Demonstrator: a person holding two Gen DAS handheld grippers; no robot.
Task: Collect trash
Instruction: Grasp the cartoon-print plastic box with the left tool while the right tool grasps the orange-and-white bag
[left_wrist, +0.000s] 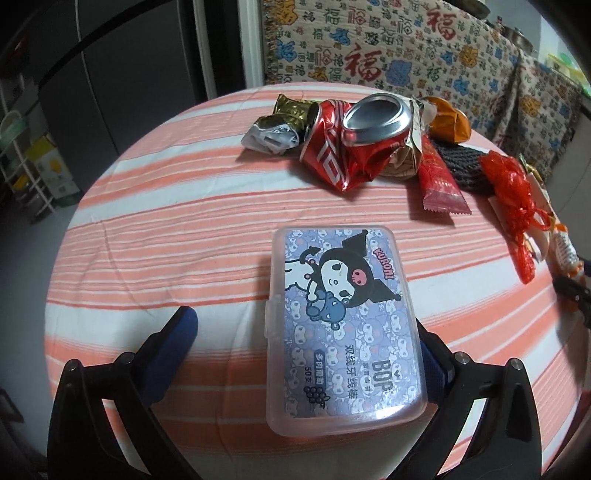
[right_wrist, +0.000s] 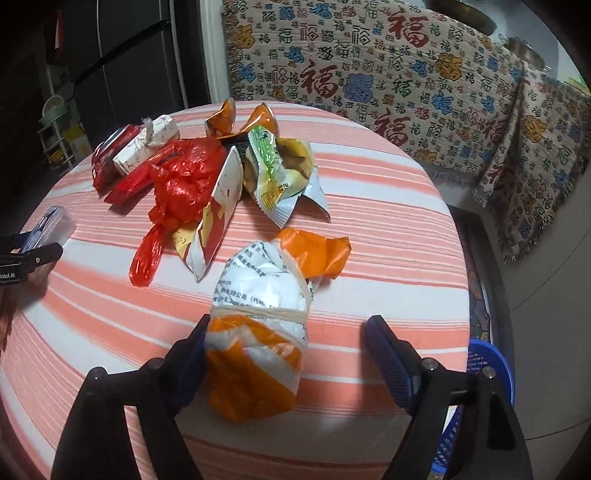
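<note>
In the left wrist view a clear plastic floss-pick box (left_wrist: 341, 325) with a cartoon label lies between the fingers of my open left gripper (left_wrist: 306, 339), against the right finger, apart from the left one. Beyond it lie a crushed red can (left_wrist: 347, 144), crumpled foil wrappers (left_wrist: 277, 125), a red snack packet (left_wrist: 441, 184) and a red plastic bag (left_wrist: 513, 195). In the right wrist view my open right gripper (right_wrist: 288, 336) straddles an orange-and-white bag bundle (right_wrist: 258, 332) tied with a rubber band; the left finger touches it.
The round table has an orange-striped cloth (right_wrist: 388, 236). More trash lies farther back: a red plastic bag (right_wrist: 184, 184), snack wrappers (right_wrist: 284, 177), a small white carton (right_wrist: 146, 142). A blue basket (right_wrist: 487, 376) stands below the table's right edge. A patterned sofa cover (right_wrist: 406, 85) is behind.
</note>
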